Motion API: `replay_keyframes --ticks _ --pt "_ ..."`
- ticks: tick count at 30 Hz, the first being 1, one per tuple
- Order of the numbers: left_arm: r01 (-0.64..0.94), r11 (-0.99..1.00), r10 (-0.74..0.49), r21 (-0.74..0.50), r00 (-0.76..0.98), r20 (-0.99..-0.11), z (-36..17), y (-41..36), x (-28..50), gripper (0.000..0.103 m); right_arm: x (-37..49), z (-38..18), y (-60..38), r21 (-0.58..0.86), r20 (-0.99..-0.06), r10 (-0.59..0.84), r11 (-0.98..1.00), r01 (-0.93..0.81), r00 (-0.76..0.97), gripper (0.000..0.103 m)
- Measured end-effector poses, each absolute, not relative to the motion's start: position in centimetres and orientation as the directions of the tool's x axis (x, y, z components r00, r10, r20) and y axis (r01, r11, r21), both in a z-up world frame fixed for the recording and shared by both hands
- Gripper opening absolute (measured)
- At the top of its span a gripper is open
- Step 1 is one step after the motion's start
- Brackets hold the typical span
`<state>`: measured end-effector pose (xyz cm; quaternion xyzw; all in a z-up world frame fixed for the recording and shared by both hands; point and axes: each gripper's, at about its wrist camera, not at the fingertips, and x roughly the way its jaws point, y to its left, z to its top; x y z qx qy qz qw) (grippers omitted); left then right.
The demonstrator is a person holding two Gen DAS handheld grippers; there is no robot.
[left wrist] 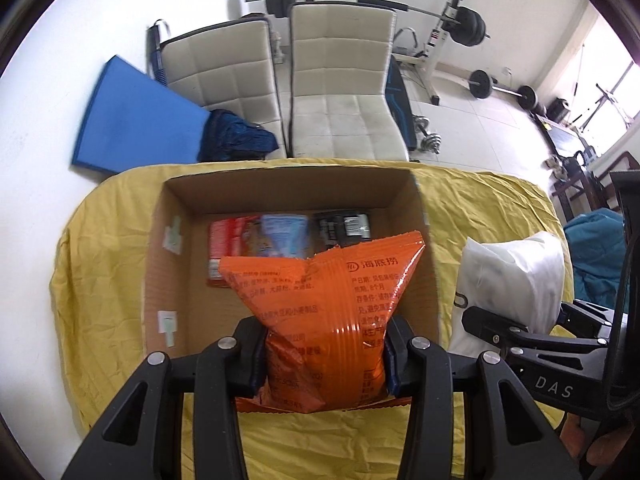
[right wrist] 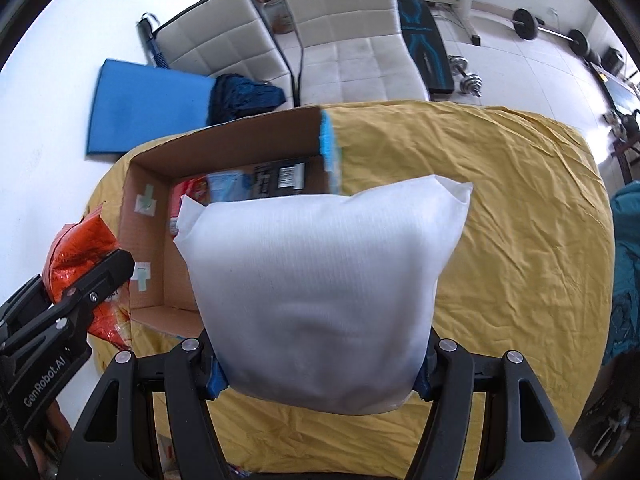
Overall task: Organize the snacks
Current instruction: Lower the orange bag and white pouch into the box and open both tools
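My left gripper [left wrist: 322, 360] is shut on an orange snack bag [left wrist: 324, 304], held upright just above the near edge of an open cardboard box [left wrist: 160, 264]. Red, light blue and black packets [left wrist: 280, 236] lie at the far end of the box floor. My right gripper [right wrist: 320, 368] is shut on a puffy white snack bag [right wrist: 320, 284], held above the yellow cloth to the right of the box [right wrist: 152, 216]. The orange bag [right wrist: 80, 248] and left gripper show at the left of the right wrist view; the white bag [left wrist: 508, 280] shows at the right of the left wrist view.
The box sits on a table under a wrinkled yellow cloth [right wrist: 500, 208]. Two white padded chairs [left wrist: 340, 80] stand behind the table, with a blue mat [left wrist: 132, 116] and dark blue cloth on the floor. Barbells and a weight rack [left wrist: 452, 20] stand farther back.
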<state>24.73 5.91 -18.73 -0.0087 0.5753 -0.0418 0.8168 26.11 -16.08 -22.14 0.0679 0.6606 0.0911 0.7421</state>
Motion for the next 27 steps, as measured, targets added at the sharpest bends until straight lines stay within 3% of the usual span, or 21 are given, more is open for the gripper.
replay_keyframes --ticks 6,14,27 --pt "-0.005 0.997 -0.073 -0.078 0.307 -0.949 -20.0 10.9 24.9 0.04 26.6 -23.4 -11.0 0.236 -0.966 0.245 0.966 -0.101 0.082 0.069" --pt "-0.097 0.981 -0.148 -0.166 0.167 -0.975 -26.2 16.0 27.3 0.04 27.9 -29.4 -4.7 0.328 -0.945 0.327 0.939 -0.104 -0.02 0.069" --pt "-0.106 0.98 -0.176 -0.167 -0.084 -0.981 -36.5 19.1 30.6 0.041 28.1 -39.7 -0.4 0.324 -0.931 0.305 0.944 -0.067 -0.2 0.07"
